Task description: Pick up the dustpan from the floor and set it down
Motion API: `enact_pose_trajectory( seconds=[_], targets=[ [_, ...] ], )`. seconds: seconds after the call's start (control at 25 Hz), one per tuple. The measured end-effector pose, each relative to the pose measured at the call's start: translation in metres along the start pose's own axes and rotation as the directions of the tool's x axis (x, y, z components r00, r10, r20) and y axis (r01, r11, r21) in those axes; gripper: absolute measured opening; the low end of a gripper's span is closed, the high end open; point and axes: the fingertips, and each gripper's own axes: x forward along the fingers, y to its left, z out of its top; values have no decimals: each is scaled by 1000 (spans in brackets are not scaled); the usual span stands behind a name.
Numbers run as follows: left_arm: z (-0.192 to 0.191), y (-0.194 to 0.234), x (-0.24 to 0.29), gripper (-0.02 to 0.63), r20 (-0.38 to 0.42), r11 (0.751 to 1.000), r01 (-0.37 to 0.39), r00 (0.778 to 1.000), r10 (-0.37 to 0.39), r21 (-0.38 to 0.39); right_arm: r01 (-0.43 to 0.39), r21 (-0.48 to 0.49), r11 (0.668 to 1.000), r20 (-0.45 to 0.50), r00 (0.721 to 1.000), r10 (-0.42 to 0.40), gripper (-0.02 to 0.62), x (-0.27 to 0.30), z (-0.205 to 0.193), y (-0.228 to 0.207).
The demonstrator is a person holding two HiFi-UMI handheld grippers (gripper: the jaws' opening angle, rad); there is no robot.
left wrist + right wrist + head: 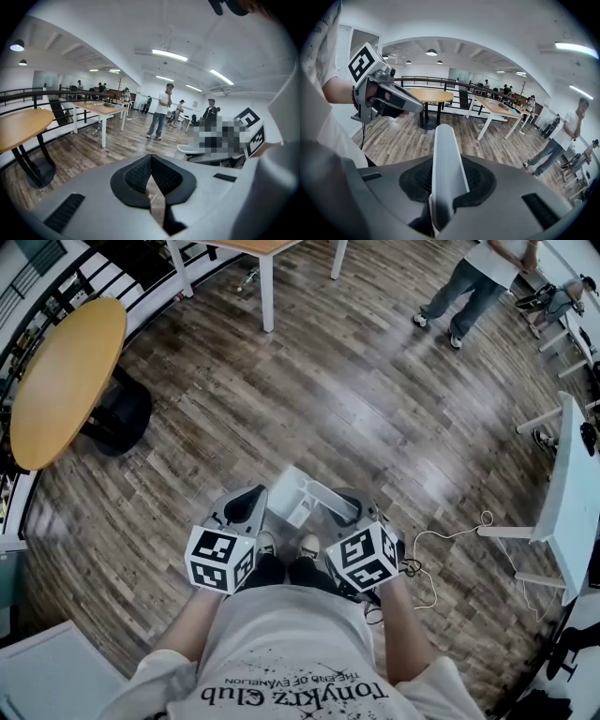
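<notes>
The right gripper (448, 183) is clenched on the handle (447, 150) of the dustpan (292, 493). The pale bar stands upright between its two dark pads, pinched from both sides, and rises well past the jaw tips. From the head view, the pan sits just ahead of the right jaws and just beside the left ones, in front of the person's shoes (307, 546) and over the wooden floor (375, 409). I cannot tell whether it clears the boards. The left gripper (151, 171) has its jaws pressed together at the tips, with nothing between them. Far beyond those jaws a person (159, 117) stands, and a round table (21, 126) lies off to their left.
</notes>
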Motion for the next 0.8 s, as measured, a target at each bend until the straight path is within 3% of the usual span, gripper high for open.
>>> enact_pose_trajectory(
  seconds=[0.8],
  targets=[
    [4,4,-4,23,12,1000,-10,1000,10,13,11,10,1000,9,1000,-12,97,-2,4,-5]
  ],
)
